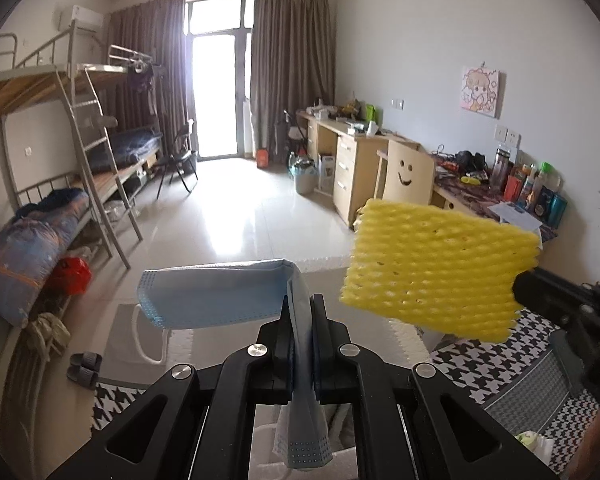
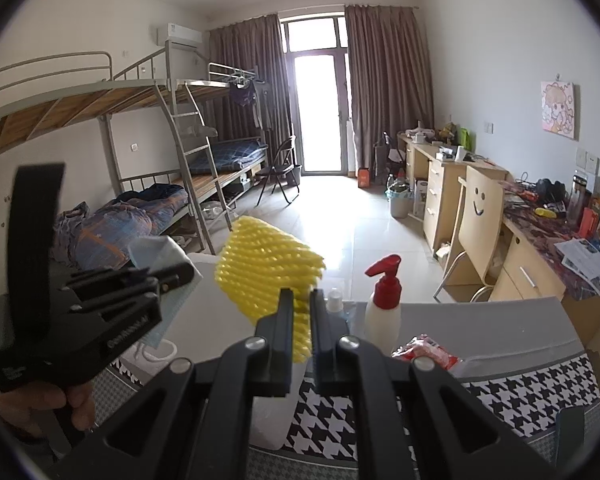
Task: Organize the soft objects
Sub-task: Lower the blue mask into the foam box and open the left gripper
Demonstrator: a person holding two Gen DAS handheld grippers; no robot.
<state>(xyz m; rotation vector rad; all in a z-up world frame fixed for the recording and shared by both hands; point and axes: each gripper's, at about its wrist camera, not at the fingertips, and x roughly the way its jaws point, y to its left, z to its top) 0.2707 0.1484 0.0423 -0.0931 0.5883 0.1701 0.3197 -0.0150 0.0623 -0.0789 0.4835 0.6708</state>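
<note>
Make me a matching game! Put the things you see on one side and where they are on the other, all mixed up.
Things:
1. face mask
2. yellow foam net
3. pump bottle
4. smiley chair

Places:
A. standing on the table
B. in the right hand-held gripper
C. by the desk
D. in the left hand-held gripper

Pairs: 1-D, 2-B, 3-A, 4-C

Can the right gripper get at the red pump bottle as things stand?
Probably not yet: the right gripper is shut on the yellow foam net. The pump bottle stands close ahead, nothing in between.
</note>
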